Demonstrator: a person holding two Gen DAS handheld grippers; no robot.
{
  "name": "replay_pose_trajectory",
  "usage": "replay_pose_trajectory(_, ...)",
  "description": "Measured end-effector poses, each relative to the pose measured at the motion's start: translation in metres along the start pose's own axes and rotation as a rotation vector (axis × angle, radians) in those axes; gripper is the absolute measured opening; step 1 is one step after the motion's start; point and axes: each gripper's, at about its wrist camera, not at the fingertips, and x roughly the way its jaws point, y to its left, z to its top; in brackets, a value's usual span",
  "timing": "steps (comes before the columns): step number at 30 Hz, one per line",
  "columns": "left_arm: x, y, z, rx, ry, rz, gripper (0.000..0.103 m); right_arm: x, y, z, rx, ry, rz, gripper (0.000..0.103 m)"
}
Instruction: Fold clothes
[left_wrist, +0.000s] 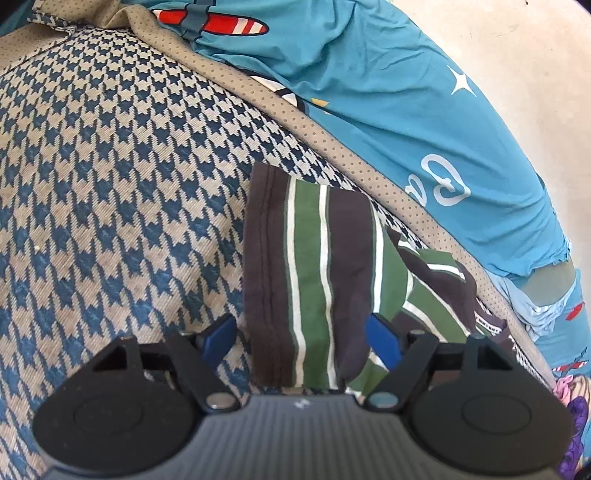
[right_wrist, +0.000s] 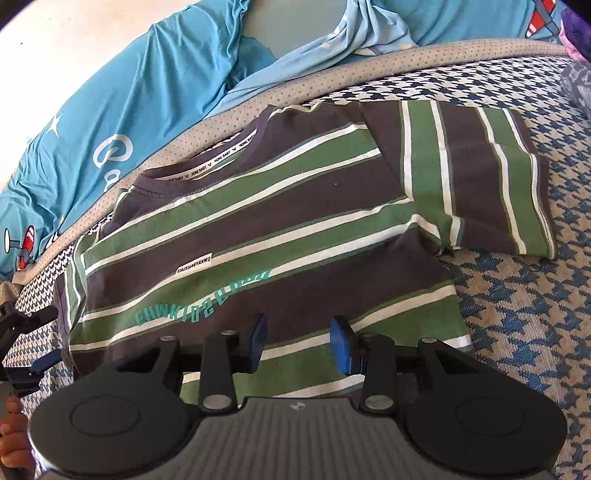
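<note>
A child's T-shirt (right_wrist: 280, 221) in brown, green and white stripes lies flat on a houndstooth mat (right_wrist: 517, 314), front up with teal lettering, collar toward the blue bedding. One sleeve (right_wrist: 480, 177) spreads out to the right. In the left wrist view the other sleeve (left_wrist: 310, 266) stretches away between the fingers. My left gripper (left_wrist: 303, 341) is open, wide apart on either side of that sleeve, not clamped on it. My right gripper (right_wrist: 301, 343) is open just above the shirt's lower body, nothing between its blue pads. The left gripper (right_wrist: 33, 350) also shows at the right wrist view's left edge.
Blue bedding (left_wrist: 424, 122) with white lettering and red-striped prints is bunched along the mat's dotted grey border (left_wrist: 332, 136). Purple printed fabric (right_wrist: 576, 33) sits at the far corner. A person's hand (right_wrist: 13, 439) holds the left tool. Bare mat (left_wrist: 110, 203) extends left of the sleeve.
</note>
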Motion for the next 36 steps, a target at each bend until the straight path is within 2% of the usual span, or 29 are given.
replay_pose_trajectory(2,0.002,0.002,0.0,-0.013,0.002,-0.015,0.079,0.001,0.001,0.0,-0.003,0.0,0.001,0.038)
replay_pose_trajectory(7,0.011,0.004,0.001,-0.061,0.01,-0.089,0.08,0.002,0.004,0.001,-0.011,-0.002,0.001,0.043)
replay_pose_trajectory(10,0.012,0.003,0.0,-0.065,0.0,-0.103,0.08,0.002,0.005,0.0,-0.021,-0.003,0.0,0.044)
replay_pose_trajectory(13,0.012,0.007,-0.001,-0.112,-0.013,-0.145,0.08,0.001,0.003,0.001,-0.014,-0.003,0.007,0.044)
replay_pose_trajectory(15,0.011,0.012,-0.001,-0.15,-0.011,-0.183,0.075,0.001,0.003,0.001,-0.017,-0.002,0.007,0.044)
replay_pose_trajectory(18,0.014,0.015,-0.003,-0.179,0.008,-0.204,0.058,0.002,0.004,0.001,-0.023,-0.002,0.005,0.044)
replay_pose_trajectory(20,0.014,0.013,-0.004,-0.168,-0.003,-0.172,0.043,0.002,0.004,0.0,-0.024,-0.002,0.004,0.045)
replay_pose_trajectory(21,0.013,0.012,-0.005,-0.161,-0.01,-0.154,0.041,0.002,0.004,0.0,-0.024,-0.002,0.005,0.045)
replay_pose_trajectory(26,0.011,0.011,-0.007,-0.142,-0.034,-0.086,0.018,0.003,0.004,-0.001,-0.028,-0.003,0.009,0.047)
replay_pose_trajectory(31,0.01,0.004,-0.008,-0.094,-0.067,-0.024,0.01,0.005,0.005,-0.001,-0.034,-0.004,0.006,0.048)
replay_pose_trajectory(33,0.004,-0.001,-0.007,-0.05,-0.104,0.033,0.01,0.005,0.005,-0.001,-0.034,-0.004,0.007,0.048)
replay_pose_trajectory(36,-0.008,-0.014,-0.004,0.081,-0.19,0.158,0.009,0.005,0.004,-0.001,-0.028,-0.005,0.01,0.049)
